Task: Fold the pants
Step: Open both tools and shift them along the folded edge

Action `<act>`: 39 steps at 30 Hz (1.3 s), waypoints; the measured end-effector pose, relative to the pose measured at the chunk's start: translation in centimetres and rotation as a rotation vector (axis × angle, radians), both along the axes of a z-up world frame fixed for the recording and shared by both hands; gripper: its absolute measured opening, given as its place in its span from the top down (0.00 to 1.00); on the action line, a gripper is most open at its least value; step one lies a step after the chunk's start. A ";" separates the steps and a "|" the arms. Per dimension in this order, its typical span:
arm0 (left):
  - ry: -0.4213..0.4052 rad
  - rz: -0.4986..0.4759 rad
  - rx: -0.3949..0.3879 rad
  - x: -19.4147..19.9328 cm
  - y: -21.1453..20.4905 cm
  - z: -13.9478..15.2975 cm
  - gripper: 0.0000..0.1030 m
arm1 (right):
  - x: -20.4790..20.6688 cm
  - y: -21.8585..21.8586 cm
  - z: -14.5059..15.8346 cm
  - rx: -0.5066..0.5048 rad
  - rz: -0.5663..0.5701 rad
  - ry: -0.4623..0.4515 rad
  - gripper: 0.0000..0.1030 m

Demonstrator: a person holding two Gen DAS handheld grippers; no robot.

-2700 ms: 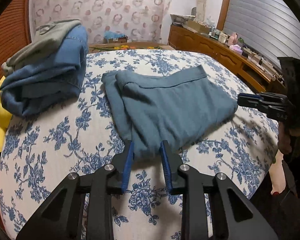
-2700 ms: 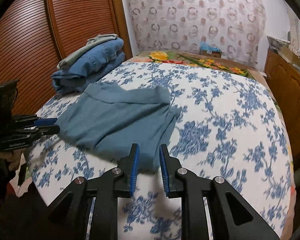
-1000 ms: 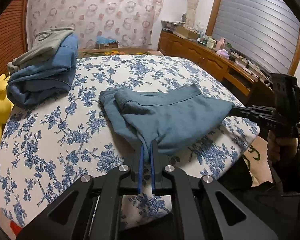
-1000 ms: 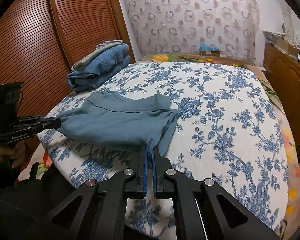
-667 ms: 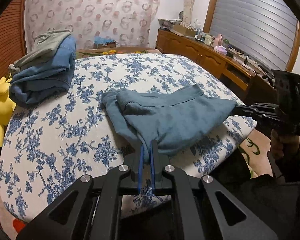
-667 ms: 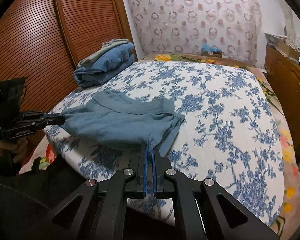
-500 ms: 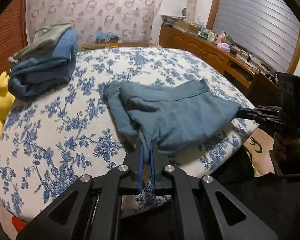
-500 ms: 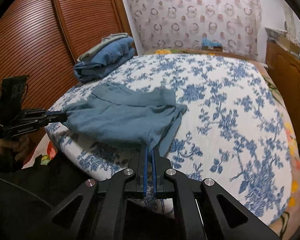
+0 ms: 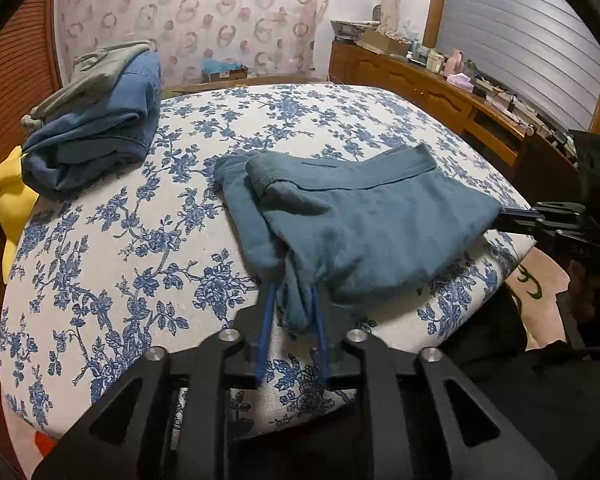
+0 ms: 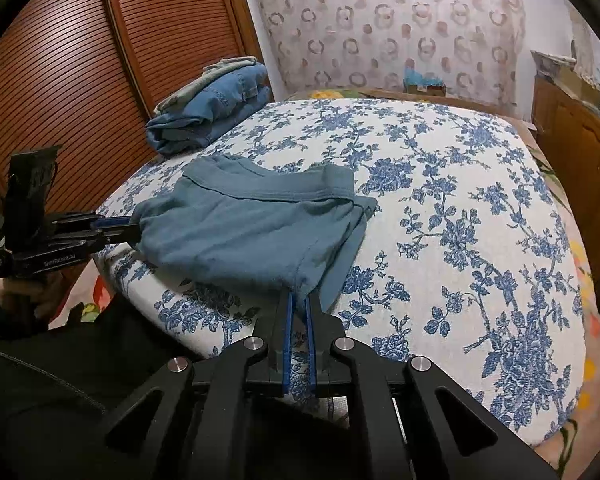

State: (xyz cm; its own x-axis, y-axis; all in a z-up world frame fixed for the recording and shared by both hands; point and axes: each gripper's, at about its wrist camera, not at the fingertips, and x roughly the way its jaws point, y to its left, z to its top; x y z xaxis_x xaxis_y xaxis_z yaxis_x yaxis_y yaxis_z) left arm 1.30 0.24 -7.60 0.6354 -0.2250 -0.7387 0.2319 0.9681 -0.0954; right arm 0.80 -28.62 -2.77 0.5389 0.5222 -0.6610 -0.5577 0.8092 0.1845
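The folded teal pants [image 9: 364, 224] lie near the front edge of the bed, also in the right wrist view [image 10: 252, 232]. My left gripper [image 9: 294, 300] has its jaws parted a little, with a bunched corner of the pants hanging between the blue pads. It also shows at the left of the right wrist view [image 10: 134, 228], at the pants' other near corner. My right gripper [image 10: 298, 300] is shut on the near corner of the pants. It shows at the right of the left wrist view [image 9: 504, 214].
The bed [image 9: 100, 248] has a blue floral cover. A stack of folded jeans and grey clothes [image 9: 96, 120] sits at its far left, also in the right wrist view [image 10: 212, 108]. A yellow toy [image 9: 12, 200] is beside it. A wooden dresser [image 9: 440, 84] runs along the right.
My left gripper's jaws have parted from fully shut, and the pants corner now hangs loose between them. The right gripper stays shut on its corner. The pants have settled onto the bed.
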 end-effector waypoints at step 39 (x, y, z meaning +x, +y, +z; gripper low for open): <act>-0.053 -0.012 -0.034 9.4 0.1 0.9 0.83 | 5.9 4.1 -2.3 -0.093 -0.114 -0.036 0.50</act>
